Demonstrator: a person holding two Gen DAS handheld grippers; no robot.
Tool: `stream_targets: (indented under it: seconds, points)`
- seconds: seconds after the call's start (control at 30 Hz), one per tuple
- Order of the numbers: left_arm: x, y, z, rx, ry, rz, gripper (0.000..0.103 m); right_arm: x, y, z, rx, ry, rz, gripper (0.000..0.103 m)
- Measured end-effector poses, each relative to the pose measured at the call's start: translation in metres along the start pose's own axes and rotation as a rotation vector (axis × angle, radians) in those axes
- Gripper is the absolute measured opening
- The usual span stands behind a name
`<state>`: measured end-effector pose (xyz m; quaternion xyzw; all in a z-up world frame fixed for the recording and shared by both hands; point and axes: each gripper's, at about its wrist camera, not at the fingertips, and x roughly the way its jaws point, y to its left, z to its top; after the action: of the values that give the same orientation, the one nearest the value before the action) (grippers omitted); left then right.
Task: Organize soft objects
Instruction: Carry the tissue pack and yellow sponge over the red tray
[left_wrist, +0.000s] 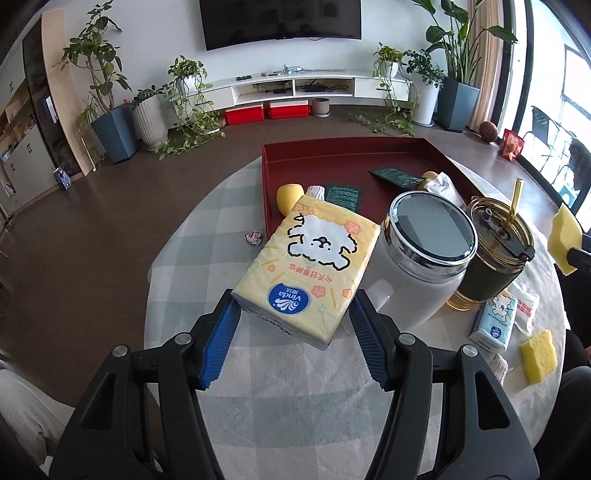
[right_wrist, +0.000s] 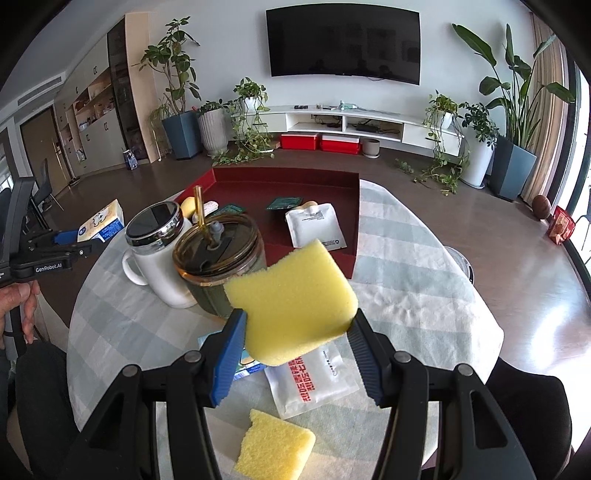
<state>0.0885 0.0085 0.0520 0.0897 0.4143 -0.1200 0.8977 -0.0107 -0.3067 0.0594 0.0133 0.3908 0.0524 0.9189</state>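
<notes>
The left tongs (left_wrist: 293, 314) grip the near short end of a yellow plastic-wrapped tissue pack with a white cartoon dog (left_wrist: 306, 258), one blue ribbed pad on each side. The pack is lifted off the round desk with the pale checked cloth (left_wrist: 258, 387), and its long axis runs away from the tongs toward 12 o'clock, tilted slightly to 1 o'clock. Its far end reaches the near rim of the dark red rectangular open tray (left_wrist: 343, 147), which lies straight ahead.

The right tongs (right_wrist: 295, 323) clamp a yellow foam sponge with a notched corner (right_wrist: 291, 299) by its lower edge; the sponge stands up from the pads, clear of the desk. From this hand the same tray (right_wrist: 284, 175) sits at 12 o'clock, beyond an amber-lidded green tumbler with a yellow straw (right_wrist: 218, 254) and a white mug with a chrome lid (right_wrist: 159, 251) at 11 o'clock.

What matters for the move ahead is that the tray is forward of both loads. The left hand looks nearer, its pack already overlapping the tray's front edge, while the right hand must pass the tumbler on its right side to reach the tray's open floor.

Left on the desk near the right tongs are a second yellow foam sponge (right_wrist: 273, 446), a white sachet with red print (right_wrist: 314, 380) and a small blue-and-white tissue packet (left_wrist: 495, 321)
</notes>
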Motion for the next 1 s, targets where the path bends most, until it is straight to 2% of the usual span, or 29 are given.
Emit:
stream_targets:
  seconds: [0.3, 0.67, 1.0]
  points:
    - [0.028, 0.004, 0.037, 0.037, 0.013, -0.017, 0.059, 0.029, -0.024, 0.042, 0.007, 0.007, -0.002, 0.059]
    - [0.089, 0.008, 0.08, 0.045, 0.063, -0.026, 0.059, 0.099, -0.03, 0.082, -0.032, 0.061, 0.0, 0.059]
    - [0.127, 0.003, 0.089, 0.092, 0.096, -0.055, 0.059, 0.148, -0.028, 0.107, -0.059, 0.093, 0.019, 0.059]
